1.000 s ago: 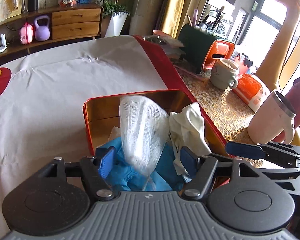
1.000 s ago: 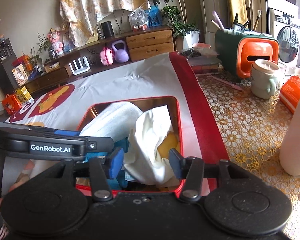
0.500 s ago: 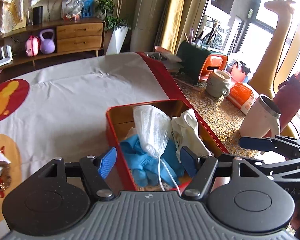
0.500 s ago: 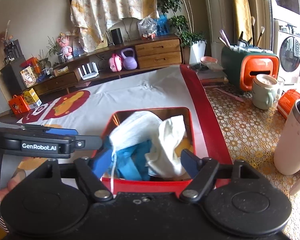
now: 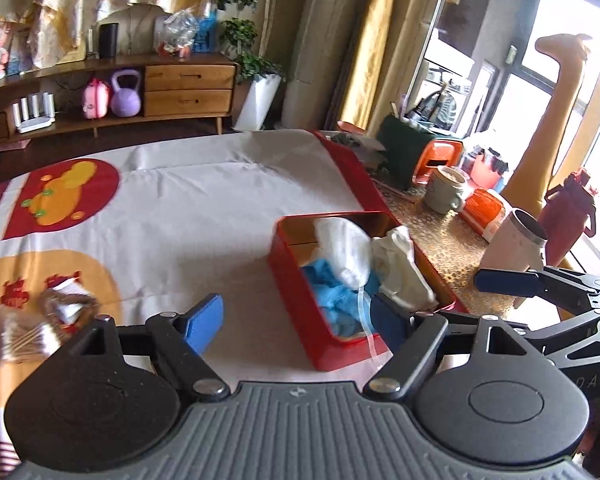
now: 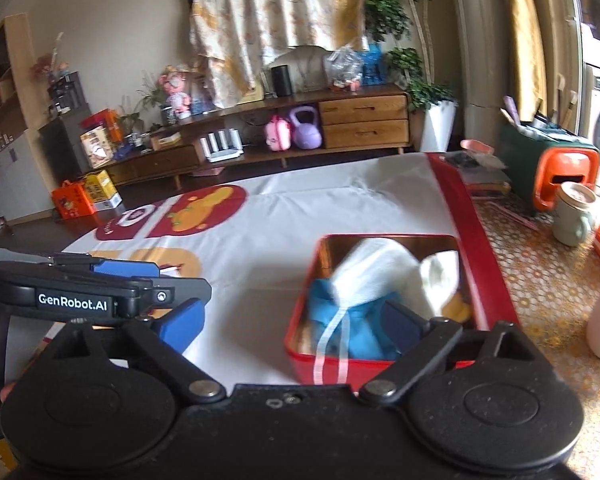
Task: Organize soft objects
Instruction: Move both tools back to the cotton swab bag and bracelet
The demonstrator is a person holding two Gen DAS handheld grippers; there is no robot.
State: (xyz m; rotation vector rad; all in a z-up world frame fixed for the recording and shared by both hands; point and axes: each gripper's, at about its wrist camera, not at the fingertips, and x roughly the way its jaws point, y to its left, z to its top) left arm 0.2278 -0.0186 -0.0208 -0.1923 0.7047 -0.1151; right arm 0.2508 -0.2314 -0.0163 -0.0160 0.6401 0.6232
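**Shiny tin, soft cloth, matt plastic**

The red tin (image 5: 300, 280) gleams glossy outside, brassy metal inside. In it: white gauzy mesh (image 5: 346, 246), crumpled blue cloth (image 5: 332, 296), cream fabric (image 5: 400, 272). The tablecloth (image 5: 204, 216) looks matt and creased. Left gripper (image 5: 294, 320): matt black plastic, ribbed grey housing. The sideboard (image 6: 364, 120) shows smooth, lacquered wood.

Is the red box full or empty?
Full: the red box holds a blue cloth, white mesh and a white cloth.
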